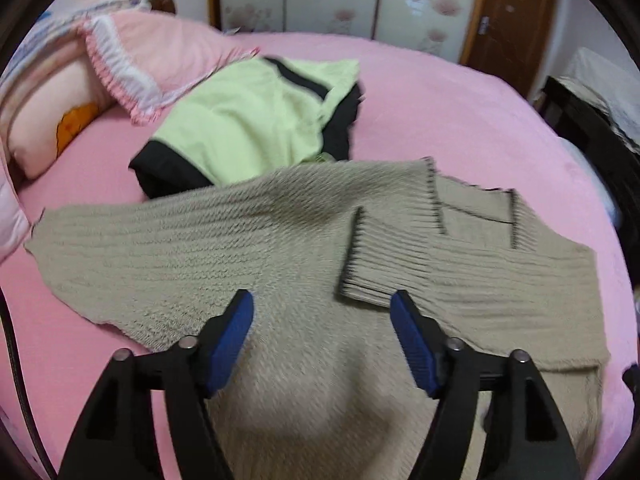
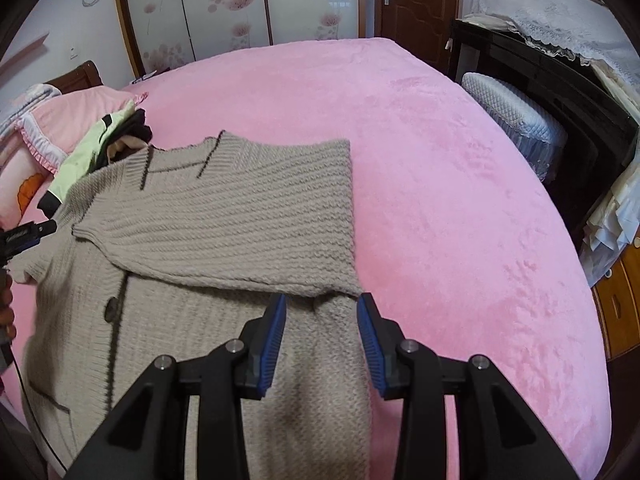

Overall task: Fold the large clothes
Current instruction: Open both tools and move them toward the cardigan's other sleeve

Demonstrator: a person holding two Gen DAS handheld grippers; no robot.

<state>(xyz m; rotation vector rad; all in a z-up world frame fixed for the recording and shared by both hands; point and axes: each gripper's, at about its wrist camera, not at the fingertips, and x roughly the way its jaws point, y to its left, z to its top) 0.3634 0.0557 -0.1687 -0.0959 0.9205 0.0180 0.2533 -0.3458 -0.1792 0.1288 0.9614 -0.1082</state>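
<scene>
Left gripper (image 1: pixel 322 312) open above the beige knit cardigan (image 1: pixel 240 240) on the pink bed (image 1: pixel 460 120). Right gripper (image 2: pixel 321 312) parted, apparently empty, cardigan's folded sleeve (image 2: pixel 240 216) just ahead.

The beige cardigan (image 2: pixel 224 216), centre of the right wrist view, is a coarse, chunky rib knit with dark trim and a matt finish; beneath it the pink bedspread (image 2: pixel 440 200) shows a soft, plush, slightly crushed nap. At lower frame the right gripper (image 2: pixel 322 340) has matt black plastic arms, ribbed blue pads (image 2: pixel 272 344) and small bright metal pins. In the left wrist view the green and black garment (image 1: pixel 240 128), above centre, looks smooth and thin, and the door (image 1: pixel 516 20), upper right, is glossy brown wood.
</scene>
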